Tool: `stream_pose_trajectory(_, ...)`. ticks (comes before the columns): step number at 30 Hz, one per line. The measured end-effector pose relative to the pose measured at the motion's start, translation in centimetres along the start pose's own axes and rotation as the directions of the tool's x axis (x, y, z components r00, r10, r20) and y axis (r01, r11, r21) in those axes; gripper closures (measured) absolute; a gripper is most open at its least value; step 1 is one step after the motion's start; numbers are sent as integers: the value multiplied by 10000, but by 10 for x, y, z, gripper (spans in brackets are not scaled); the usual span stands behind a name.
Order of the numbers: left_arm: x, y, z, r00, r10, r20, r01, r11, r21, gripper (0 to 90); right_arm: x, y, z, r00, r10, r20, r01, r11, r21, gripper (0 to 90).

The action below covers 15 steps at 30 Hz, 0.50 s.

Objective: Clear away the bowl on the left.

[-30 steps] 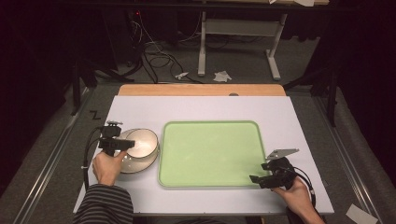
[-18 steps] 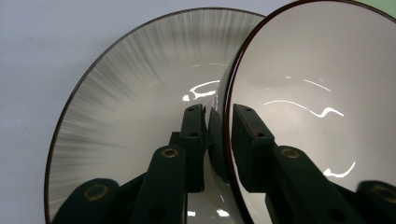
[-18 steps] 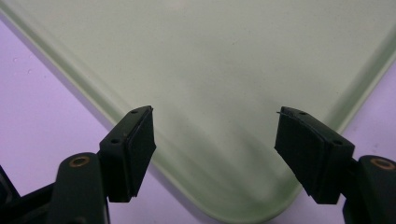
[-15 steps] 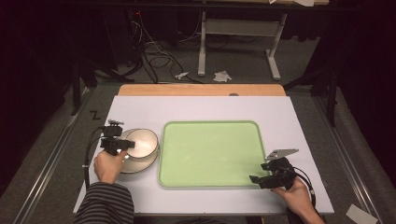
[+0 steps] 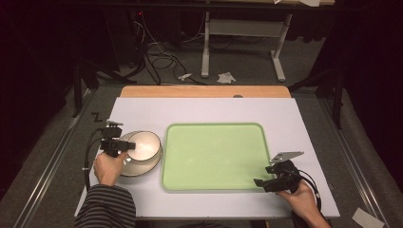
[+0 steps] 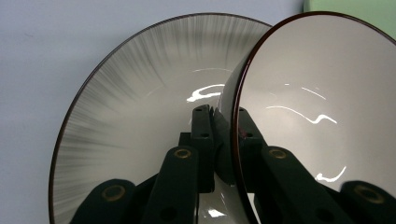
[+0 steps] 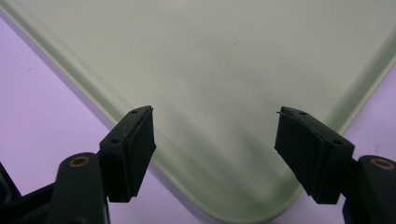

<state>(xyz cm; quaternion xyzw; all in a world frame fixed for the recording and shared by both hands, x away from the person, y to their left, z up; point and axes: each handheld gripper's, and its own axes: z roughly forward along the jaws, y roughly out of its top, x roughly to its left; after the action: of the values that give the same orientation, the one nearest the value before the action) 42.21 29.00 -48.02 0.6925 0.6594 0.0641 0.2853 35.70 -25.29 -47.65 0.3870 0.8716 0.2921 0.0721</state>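
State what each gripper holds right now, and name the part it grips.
The left gripper pinches the bowl by its dark rim, tilted above the plate. The right gripper is open over the green tray's corner, holding nothing.

Bare green tray (image 5: 214,156) open mid-table; tilted bowl (image 5: 145,145) over plate (image 5: 138,167) crowding its left edge.

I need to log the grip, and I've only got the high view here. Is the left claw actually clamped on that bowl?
Observer: Yes. In the left gripper view the left claw pinches the bowl by its rim, one jaw inside, one outside.
Operator: Is the bowl flat?
Observer: No, it's tipped up on edge above the plate.
Operator: And the right claw?
Observer: The right claw is open, holding nothing, over a corner of the green tray.
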Motion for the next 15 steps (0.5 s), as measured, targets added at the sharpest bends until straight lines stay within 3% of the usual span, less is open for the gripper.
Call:
stream_pose_trajectory(3,0,0,0,10000,-23,16,23,10000,10,825,0,0,0,10000,-10,9,10,10000,-28,299)
stream_pose_trajectory(7,3,1,-1,9993,-160,334,158,9999,58,824,-1,0,0,10000,-13,-28,13,10000,-8,299)
stream_pose_trajectory(15,4,0,-2,9993,-178,332,177,9998,18,823,-1,0,0,10000,7,-35,-7,10000,-53,299)
